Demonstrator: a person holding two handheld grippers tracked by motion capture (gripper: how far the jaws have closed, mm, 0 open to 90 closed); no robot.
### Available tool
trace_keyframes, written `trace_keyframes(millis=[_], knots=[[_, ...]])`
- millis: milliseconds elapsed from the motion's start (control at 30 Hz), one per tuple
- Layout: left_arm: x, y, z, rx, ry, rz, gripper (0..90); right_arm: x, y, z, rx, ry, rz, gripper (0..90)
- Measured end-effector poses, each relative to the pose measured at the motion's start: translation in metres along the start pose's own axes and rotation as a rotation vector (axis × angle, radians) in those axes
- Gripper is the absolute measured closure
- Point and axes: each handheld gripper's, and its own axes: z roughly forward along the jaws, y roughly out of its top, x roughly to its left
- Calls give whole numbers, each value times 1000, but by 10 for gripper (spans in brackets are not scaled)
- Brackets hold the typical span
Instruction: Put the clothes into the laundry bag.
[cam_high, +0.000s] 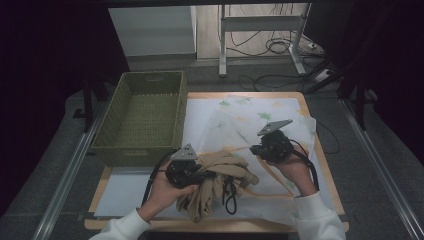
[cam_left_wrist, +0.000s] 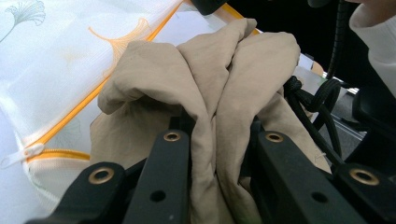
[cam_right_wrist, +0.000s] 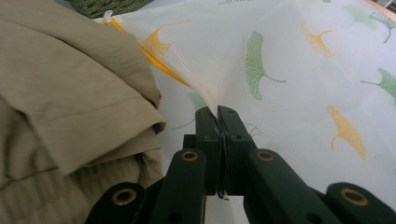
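Stuffing beige trousers (cam_high: 220, 182) into a mesh laundry bag (cam_high: 250, 120).
Left gripper (cam_left_wrist: 212, 140) jaws are clamping the trousers; right gripper (cam_right_wrist: 218, 122) jaws are pinching the bag's edge, its mouth lying toward one o'clock of the trousers.

garment (cam_high: 220, 182) on mesh bag (cam_high: 260, 117) — basket (cam_high: 145, 117) left
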Motion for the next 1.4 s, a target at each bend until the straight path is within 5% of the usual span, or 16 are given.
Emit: trace_keyframes(millis=[700,1167,1400], knots=[[7,6,28,26,8,-19,797,2,1,-3,-8,4,-9,868],[-5,5,46,65,10,33,797,1,1,-5,-16,4,-9,868],[1,8,48,49,28,15,797,2,2,-5,-16,5,-8,868]])
